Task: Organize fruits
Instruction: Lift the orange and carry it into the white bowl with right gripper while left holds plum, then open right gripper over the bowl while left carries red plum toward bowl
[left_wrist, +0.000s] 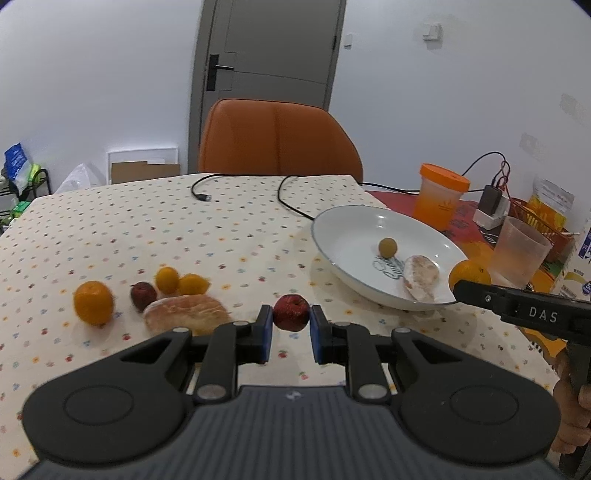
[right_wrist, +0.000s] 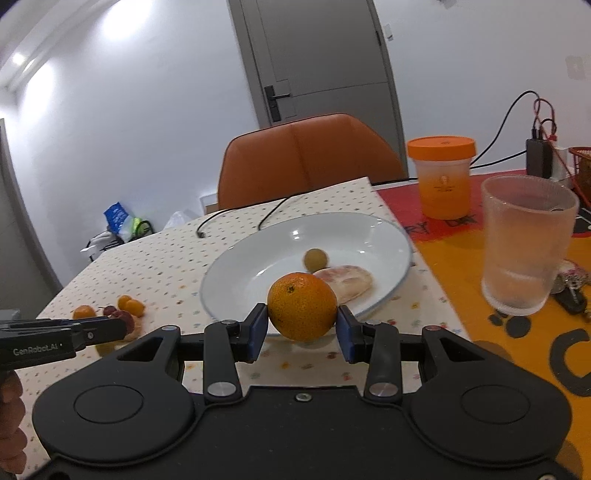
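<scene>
My right gripper (right_wrist: 302, 325) pinches an orange (right_wrist: 302, 311) just short of the plate's (right_wrist: 369, 229) near rim; I'd lift it over before releasing. My left gripper (left_wrist: 291, 325) grips a small red fruit (left_wrist: 291, 312) above the table's near edge.

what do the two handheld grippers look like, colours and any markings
Both are black plastic. The left gripper and the right gripper each have two linkage arms with silver pivot pins, round raised discs on a broad body, and blue pads on the fingertips. The right one's side reads "DAS" in the left wrist view; the left one's side reads "GenRobot.AI" in the right wrist view. No sleeves or gripper cables show.
</scene>
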